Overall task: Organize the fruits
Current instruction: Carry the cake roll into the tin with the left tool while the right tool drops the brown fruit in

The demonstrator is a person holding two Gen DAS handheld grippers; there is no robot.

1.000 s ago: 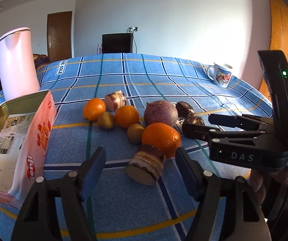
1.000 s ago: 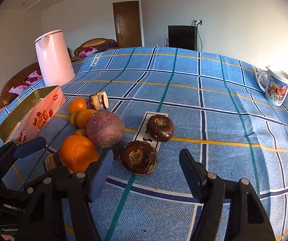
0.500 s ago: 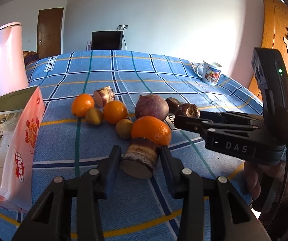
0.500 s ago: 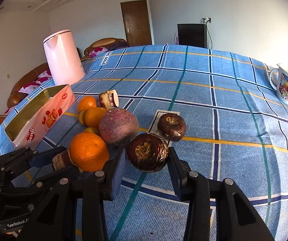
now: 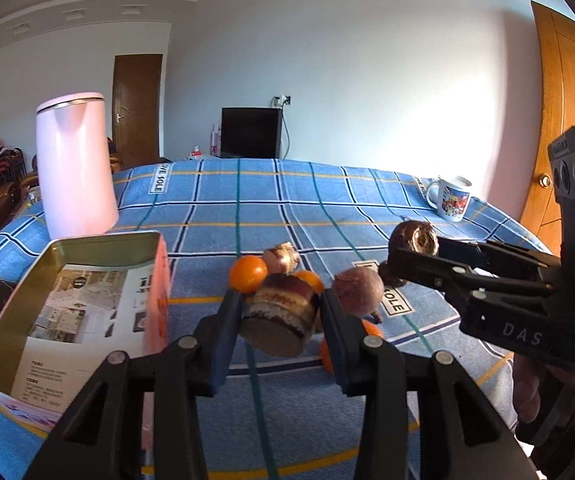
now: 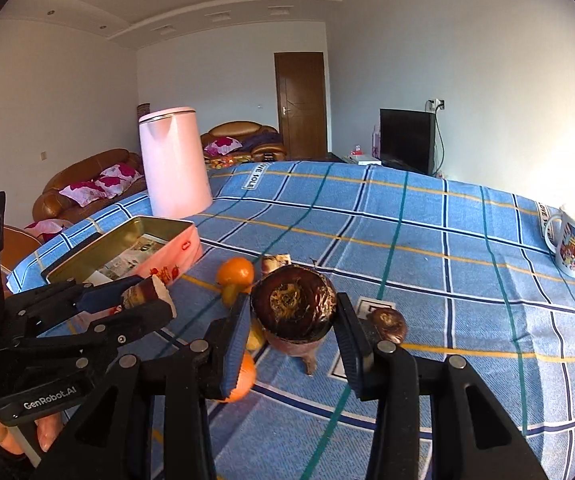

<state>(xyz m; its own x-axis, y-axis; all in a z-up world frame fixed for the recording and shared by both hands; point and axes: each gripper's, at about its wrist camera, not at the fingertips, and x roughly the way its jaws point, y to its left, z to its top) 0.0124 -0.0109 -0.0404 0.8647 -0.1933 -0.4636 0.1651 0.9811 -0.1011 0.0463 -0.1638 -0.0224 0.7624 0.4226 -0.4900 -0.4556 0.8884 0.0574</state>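
Observation:
My left gripper [image 5: 281, 316] is shut on a brown cut tuber piece [image 5: 281, 314] and holds it above the table; it also shows in the right wrist view [image 6: 147, 294]. My right gripper [image 6: 291, 320] is shut on a round dark brown corm [image 6: 293, 306], also lifted; it shows in the left wrist view [image 5: 415, 236]. On the blue checked cloth lie oranges [image 5: 247, 274], a purple round root [image 5: 357, 292], another cut tuber piece [image 5: 283, 258] and a second brown corm [image 6: 387, 322]. An open tin box [image 5: 67, 312] lies to the left.
A pink kettle [image 5: 75, 168] stands behind the tin at the back left. A printed mug [image 5: 451, 198] stands at the far right of the table. Sofas [image 6: 87, 184] and a dark TV [image 6: 407, 140] are beyond the table.
Both grippers closed on their items and lifted them off the cloth. The views rose and tilted up.

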